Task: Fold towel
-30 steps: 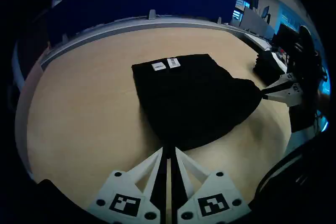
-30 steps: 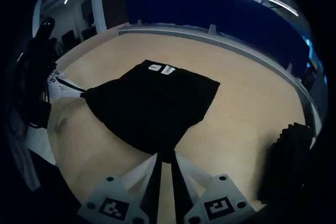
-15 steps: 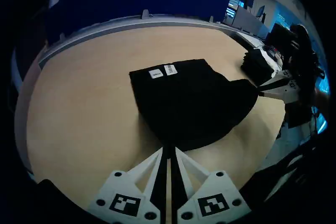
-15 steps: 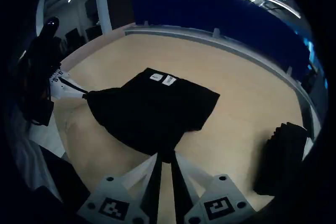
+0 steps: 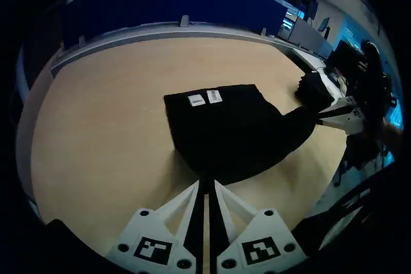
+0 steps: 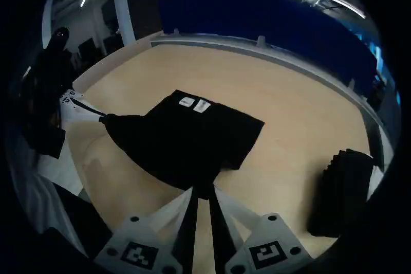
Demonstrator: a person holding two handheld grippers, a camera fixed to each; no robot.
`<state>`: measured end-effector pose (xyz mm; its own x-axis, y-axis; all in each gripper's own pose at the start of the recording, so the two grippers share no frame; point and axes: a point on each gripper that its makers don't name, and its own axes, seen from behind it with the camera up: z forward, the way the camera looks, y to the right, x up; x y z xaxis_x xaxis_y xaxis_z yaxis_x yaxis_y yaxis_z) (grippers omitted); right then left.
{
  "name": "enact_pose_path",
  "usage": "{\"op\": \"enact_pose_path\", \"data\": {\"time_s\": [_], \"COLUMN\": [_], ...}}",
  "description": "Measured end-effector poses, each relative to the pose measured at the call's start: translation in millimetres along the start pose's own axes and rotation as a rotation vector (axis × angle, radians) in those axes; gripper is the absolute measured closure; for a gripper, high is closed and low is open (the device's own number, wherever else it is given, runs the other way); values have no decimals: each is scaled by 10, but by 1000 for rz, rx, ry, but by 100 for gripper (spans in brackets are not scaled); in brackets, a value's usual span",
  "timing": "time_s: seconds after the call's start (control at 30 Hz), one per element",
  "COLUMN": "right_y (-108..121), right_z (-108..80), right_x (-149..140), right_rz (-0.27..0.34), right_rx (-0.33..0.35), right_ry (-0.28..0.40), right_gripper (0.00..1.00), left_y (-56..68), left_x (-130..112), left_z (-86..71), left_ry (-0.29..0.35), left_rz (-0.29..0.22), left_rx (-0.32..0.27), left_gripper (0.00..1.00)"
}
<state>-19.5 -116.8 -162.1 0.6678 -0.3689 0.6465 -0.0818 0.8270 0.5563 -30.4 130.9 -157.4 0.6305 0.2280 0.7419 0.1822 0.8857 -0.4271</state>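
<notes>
You are working at a big, round-edged, light brown wooden table (image 5: 103,120), and it is also showing in the right gripper view (image 6: 308,120). A long dark blue wall (image 5: 169,1) is standing along the far edge of the table (image 6: 267,17). A soft black towel (image 5: 231,125) is lying near the middle of the table, already folded over into a thick, dark shape (image 6: 190,135). Its far part is resting flat on the wood, while the two near corners are being pulled up and out towards you. A pile of black cloths (image 6: 341,192) is sitting well apart from the towel, close to the table's edge on your right side, and it is peeking out in the left gripper view too (image 5: 313,89). Your white left gripper (image 5: 207,179) is pinching one near corner of the towel, with its two fingers (image 5: 195,217) squeezed close together on the cloth. Your white right gripper (image 6: 204,189) is doing the same with the other near corner, fingers pressed tight on the cloth. Each gripper is also showing from the side in the other view, the right one (image 5: 321,118) and the left one (image 6: 100,115), both with a towel corner stretched to a point at their tips. Two small white tags (image 5: 204,98) are sitting side by side at the far edge of the towel (image 6: 194,103).
</notes>
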Motion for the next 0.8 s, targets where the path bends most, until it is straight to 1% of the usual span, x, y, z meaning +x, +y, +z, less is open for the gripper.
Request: {"op": "enact_pose_path", "data": {"time_s": [0.17,0.3,0.4,0.57,0.7,0.8], "right_y": [117,234,316,470,574,654], "right_z": [50,122,193,354,517,635], "right_x": [161,279,378,528,633,711], "right_rz": [-5,-14,-26,-32,-5,29], "right_rx": [-1,-11,-19,-33,-26,-23], "right_ry": [-2,-8,-10,-18,-13,-5], "right_gripper": [85,85,85,85,85,85], "left_y": [-73,-142,-215,-337,-439,-501], "left_x": [219,409,560,780,895,941], "left_z": [58,139,218,391,553,667], "left_ry": [22,44,59,77,84,88], "left_rz": [-23,-20,-15,-33,-54,-63], "left_rx": [7,18,33,47,60,68], "left_gripper": [94,95,94,95,95,95]}}
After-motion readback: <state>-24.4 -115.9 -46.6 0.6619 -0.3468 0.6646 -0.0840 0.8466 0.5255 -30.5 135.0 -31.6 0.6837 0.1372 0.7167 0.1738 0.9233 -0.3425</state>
